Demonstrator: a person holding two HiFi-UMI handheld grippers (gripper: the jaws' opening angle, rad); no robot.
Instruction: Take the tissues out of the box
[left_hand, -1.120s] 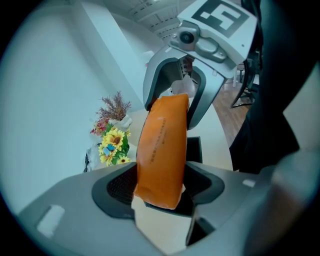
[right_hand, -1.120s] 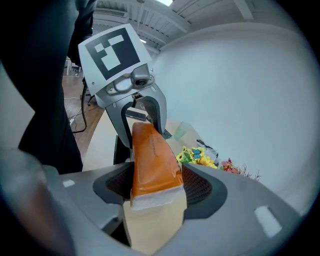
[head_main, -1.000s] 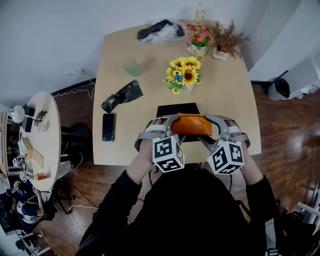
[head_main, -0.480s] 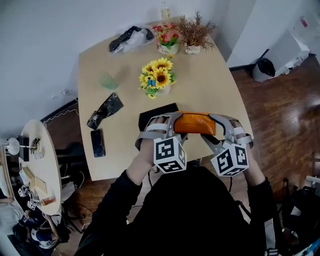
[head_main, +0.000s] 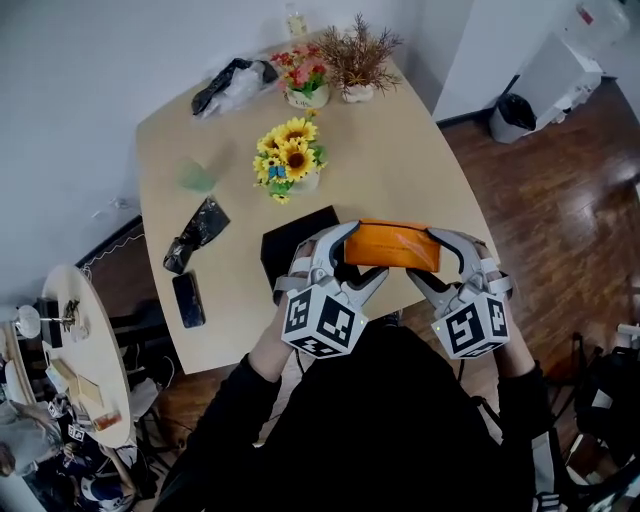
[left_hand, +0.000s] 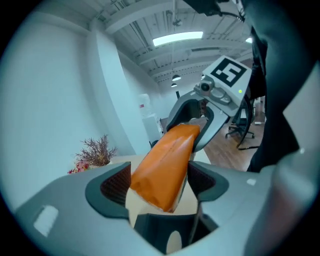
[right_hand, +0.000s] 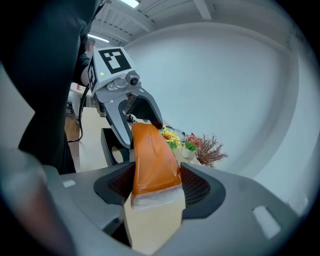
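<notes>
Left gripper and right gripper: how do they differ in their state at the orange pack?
The left gripper has its jaws opening, with one end of the orange pack between them; the right gripper has its pads pressed on the other end. In the head view, the left gripper is at the pack's left end, the right gripper at its right end. Both are grey and face each other across the pack.

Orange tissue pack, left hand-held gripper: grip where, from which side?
Its left end, flat faces, from the left: the tissue pack is long and flat, and the right hand-held gripper clamps the other end. The left hand-held gripper has its jaws opening around it.
</notes>
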